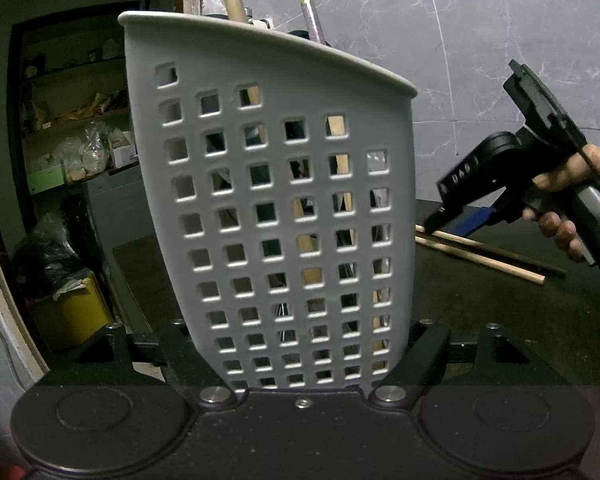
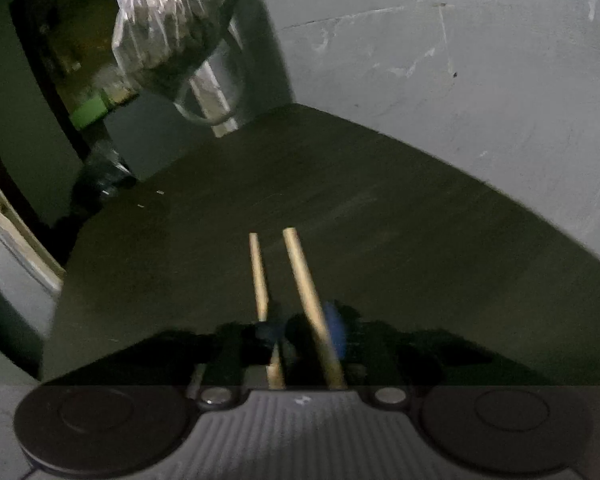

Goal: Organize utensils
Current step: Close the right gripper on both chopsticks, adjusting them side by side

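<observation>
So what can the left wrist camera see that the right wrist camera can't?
Only the left wrist view shows the grey holder clamped in the left tool, utensil handles poking from its top, and the hand carrying the right tool. Only the right wrist view shows a plastic bag. Both show the wooden chopsticks on the dark table.

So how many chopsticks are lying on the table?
2: near chopstick and far chopstick lie side by side on the table, under the right tongs. Others may stand hidden in the basket.
</observation>
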Demonstrator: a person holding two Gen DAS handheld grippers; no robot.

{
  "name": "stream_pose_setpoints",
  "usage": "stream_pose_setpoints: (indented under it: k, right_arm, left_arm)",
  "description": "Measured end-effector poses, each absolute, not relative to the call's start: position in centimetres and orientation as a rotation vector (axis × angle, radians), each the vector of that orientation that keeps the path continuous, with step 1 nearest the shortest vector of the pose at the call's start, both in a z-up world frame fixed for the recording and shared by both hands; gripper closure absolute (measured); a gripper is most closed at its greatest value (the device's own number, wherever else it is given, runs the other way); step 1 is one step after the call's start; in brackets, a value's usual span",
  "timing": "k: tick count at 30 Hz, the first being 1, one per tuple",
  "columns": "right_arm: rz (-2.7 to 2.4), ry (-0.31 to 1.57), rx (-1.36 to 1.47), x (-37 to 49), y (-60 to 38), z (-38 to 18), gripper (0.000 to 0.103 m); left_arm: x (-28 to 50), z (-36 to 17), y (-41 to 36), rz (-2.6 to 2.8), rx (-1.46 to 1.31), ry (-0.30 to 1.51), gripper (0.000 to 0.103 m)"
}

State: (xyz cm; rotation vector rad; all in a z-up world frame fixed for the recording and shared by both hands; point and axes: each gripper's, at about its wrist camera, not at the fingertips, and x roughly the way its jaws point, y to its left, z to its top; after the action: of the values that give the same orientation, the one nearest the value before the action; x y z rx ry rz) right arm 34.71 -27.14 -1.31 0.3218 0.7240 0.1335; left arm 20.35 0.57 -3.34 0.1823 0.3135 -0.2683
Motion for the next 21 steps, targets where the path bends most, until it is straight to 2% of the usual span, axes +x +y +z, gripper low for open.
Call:
stream_pose_setpoints:
  k: [2, 7, 11, 18, 21]
  right_arm:
    - [0.164, 0.729, 0.339, 34.6, -26.8, -1.2, 0.043]
    - [0.181, 0.733, 0.177, 34.5, -24.4, -1.3, 0.041]
    - [0.154, 0.726, 0.032, 34.0, -22.7, -1.4, 0.052]
    - [0.147, 0.72, -0.002, 32.9, -23.0, -1.3, 0.087]
    - [0.165, 0.72, -0.017, 31.9, -23.2, -1.3, 0.087]
  left_arm:
    - [20.3, -3.3, 0.6, -0.268, 0.182, 0.314, 0.024]
    - [20.3, -3.3, 0.6, -0.268, 0.183, 0.314, 0.024]
    - [20.3, -3.3, 0.6, -0.269, 0.182, 0.313, 0.024]
    - [20.3, -3.3, 0.6, -0.268, 0.182, 0.313, 0.024]
    - [20.3, -3.3, 0.6, -0.268, 0.182, 0.314, 0.024]
